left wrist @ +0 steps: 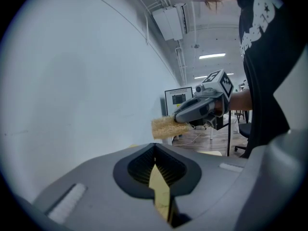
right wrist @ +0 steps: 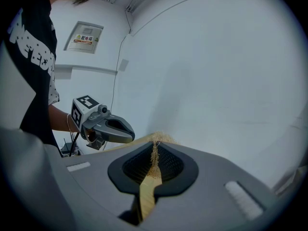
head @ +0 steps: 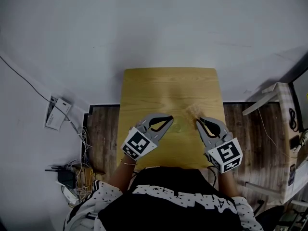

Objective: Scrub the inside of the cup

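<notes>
My right gripper (head: pixel 198 121) is shut on a straw-coloured fibrous scrubber (head: pixel 193 111), which sticks out past its tips; fibres (right wrist: pixel 161 138) show pinched between the jaws. In the left gripper view the scrubber (left wrist: pixel 166 127) projects from the right gripper (left wrist: pixel 180 119), held above the wooden table (head: pixel 144 85). My left gripper (head: pixel 168 121) is shut, and nothing shows between its jaws. The two grippers point toward each other over the table's near half. On the table between them lies a faint glassy patch (head: pixel 181 127); I cannot tell if it is the cup.
The table stands against a white wall. On the floor to the left are a white box (head: pixel 57 112) and a tangle of cables (head: pixel 72 174). White furniture (head: pixel 284 129) stands at the right. The person's torso is close to the table's near edge.
</notes>
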The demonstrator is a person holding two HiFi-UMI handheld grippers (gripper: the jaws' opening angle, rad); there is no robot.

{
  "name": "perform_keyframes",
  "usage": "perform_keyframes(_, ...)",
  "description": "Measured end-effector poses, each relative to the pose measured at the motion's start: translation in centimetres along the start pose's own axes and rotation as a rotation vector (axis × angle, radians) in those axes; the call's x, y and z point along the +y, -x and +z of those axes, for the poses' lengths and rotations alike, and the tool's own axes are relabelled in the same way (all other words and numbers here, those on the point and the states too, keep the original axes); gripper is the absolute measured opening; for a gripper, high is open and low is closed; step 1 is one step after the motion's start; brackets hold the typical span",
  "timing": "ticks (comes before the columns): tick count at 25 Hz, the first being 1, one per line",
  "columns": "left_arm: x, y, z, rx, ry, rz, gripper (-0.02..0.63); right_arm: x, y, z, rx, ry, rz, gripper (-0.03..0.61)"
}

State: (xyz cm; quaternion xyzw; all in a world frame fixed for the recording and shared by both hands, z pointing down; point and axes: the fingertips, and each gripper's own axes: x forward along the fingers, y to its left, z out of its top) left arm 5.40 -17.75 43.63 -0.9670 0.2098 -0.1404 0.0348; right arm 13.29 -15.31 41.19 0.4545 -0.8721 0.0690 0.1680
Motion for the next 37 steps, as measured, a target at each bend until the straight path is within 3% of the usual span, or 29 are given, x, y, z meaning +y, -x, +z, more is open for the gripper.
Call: perform_keyframes(37, -0.54, 0.05, -0.08, 0.0, -0.005, -0.025, 0.003, 0.47, 0.41, -0.12, 0.001, -0.011, -0.002, 0.029)
